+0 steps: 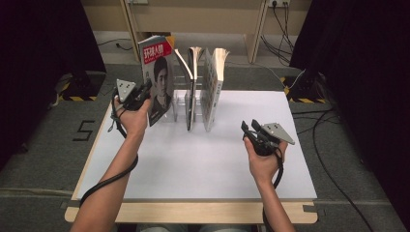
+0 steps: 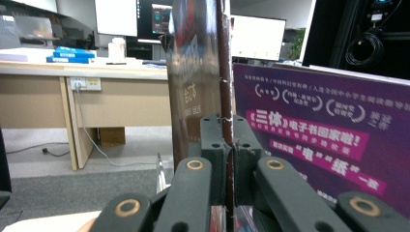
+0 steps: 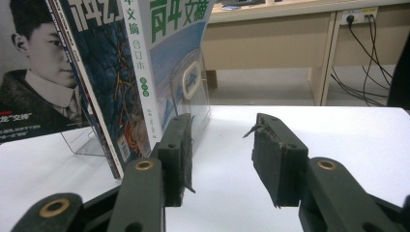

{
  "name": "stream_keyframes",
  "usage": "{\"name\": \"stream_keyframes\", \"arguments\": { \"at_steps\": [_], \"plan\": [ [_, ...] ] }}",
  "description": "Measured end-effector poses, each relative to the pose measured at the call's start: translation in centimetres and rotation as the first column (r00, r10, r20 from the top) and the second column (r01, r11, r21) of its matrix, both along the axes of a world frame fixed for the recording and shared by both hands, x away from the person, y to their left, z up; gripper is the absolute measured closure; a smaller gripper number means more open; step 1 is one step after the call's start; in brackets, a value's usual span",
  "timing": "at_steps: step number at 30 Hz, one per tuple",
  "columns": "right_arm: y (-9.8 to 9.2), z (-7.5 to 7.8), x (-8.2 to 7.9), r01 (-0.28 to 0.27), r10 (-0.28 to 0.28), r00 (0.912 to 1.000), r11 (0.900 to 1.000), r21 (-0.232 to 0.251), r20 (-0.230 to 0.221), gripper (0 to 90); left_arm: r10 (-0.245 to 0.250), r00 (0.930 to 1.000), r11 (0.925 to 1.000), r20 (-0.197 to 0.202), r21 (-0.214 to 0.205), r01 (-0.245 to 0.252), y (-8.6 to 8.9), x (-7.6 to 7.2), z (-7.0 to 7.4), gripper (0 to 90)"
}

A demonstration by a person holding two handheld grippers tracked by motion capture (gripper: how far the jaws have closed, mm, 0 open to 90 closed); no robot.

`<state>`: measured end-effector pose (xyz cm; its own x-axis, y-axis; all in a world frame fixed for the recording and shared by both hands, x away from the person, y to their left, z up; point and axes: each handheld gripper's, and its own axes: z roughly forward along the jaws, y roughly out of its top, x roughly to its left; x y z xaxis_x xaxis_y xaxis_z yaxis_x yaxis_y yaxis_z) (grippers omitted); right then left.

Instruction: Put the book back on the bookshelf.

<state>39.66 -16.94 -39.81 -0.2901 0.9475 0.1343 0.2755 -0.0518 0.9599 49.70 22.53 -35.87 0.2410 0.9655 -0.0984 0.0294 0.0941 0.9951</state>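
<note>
Glossy magazine (image 1: pixel 157 79) is clenched at its edge by the left claw (image 1: pixel 145 91), apparently for lifting from the clear rack (image 1: pixel 180 104); the right claw (image 1: pixel 249 129) is held released, empty, over the table (image 1: pixel 193 159).

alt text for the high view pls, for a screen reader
The left gripper is shut on the edge of a magazine with a portrait cover, at the left end of a clear rack that holds two more magazines upright on a white table. The right gripper rests open on the table.
</note>
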Motion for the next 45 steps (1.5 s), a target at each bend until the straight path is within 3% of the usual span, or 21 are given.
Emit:
{"name": "stream_keyframes", "arguments": {
  "at_steps": [7, 12, 16, 17, 20, 24, 28, 30, 36, 42, 43, 45],
  "plan": [
    [0.0, 0.1, 0.0, -0.003, 0.003, 1.0, 1.0, 0.007, -0.001, 58.3, 0.016, 0.9995, 0.9999, 0.028, 0.003, -0.016, 0.1, 1.4, 0.7, 86.5],
    [0.0, 0.0, 0.0, -0.005, 0.005, 1.0, 1.0, 0.004, -0.003, 58.3, 0.011, 0.9984, 0.9999, 0.056, 0.004, -0.011, 0.0, 1.5, -0.3, 86.4],
    [0.2, -0.1, 0.0, -0.008, 0.008, 0.9999, 1.0, 0.006, -0.008, 58.3, 0.018, 0.9995, 0.9996, 0.028, 0.022, -0.019, 0.0, 0.8, -1.7, 86.3],
    [0.2, -0.1, 0.0, -0.009, 0.009, 0.9999, 0.9999, 0.005, -0.005, 58.3, 0.029, 0.9996, 0.9992, -0.005, 0.027, -0.029, 0.2, 0.3, -3.0, 86.2],
    [0.2, 0.0, 0.0, -0.009, 0.009, 0.9999, 0.9999, 0.008, -0.005, 58.3, 0.04, 0.9989, 0.9992, -0.026, 0.005, -0.04, 0.5, -0.4, -4.8, 86.0],
    [0.2, -0.1, 0.0, -0.011, 0.011, 0.9999, 0.9999, 0.004, -0.006, 58.3, 0.044, 0.9976, 0.9989, -0.053, 0.015, -0.043, 0.6, -0.9, -5.7, 84.2],
    [0.4, -0.2, 0.0, -0.014, 0.014, 0.9998, 0.9999, 0.004, -0.012, 58.3, 0.036, 0.9926, 0.9985, -0.116, -0.037, -0.04, 1.2, -0.3, -6.2, 80.8],
    [0.4, -0.2, 0.0, -0.015, 0.016, 0.9998, 0.9999, 0.003, -0.012, 58.3, 0.044, 0.9912, 0.9978, -0.125, -0.044, -0.049, 1.4, -0.1, -6.2, 78.7],
    [0.4, -0.3, 0.1, -0.021, 0.021, 0.9996, 0.9998, 0.005, -0.021, 58.0, 0.057, 0.9819, 0.9882, -0.181, -0.13, -0.082, 2.5, 1.7, -4.9, 69.4],
    [0.3, -0.4, 0.2, -0.026, 0.026, 0.999, 0.9996, 0.004, -0.037, 57.2, 0.046, 0.9789, 0.9848, -0.199, -0.155, -0.078, 2.7, 2.5, -3.5, 81.7],
    [0.3, -0.5, 0.3, -0.026, 0.026, 0.9988, 0.9997, 0.002, -0.042, 57.2, 0.041, 0.9798, 0.9822, -0.196, -0.172, -0.076, 2.6, 2.5, -3.3, 83.2],
    [0.4, -0.6, 0.3, -0.027, 0.027, 0.9984, 0.9996, 0.006, -0.05, 57.1, 0.04, 0.9833, 0.9846, -0.178, -0.161, -0.069, 2.4, 2.4, -2.8, 85.4]
  ]
}}
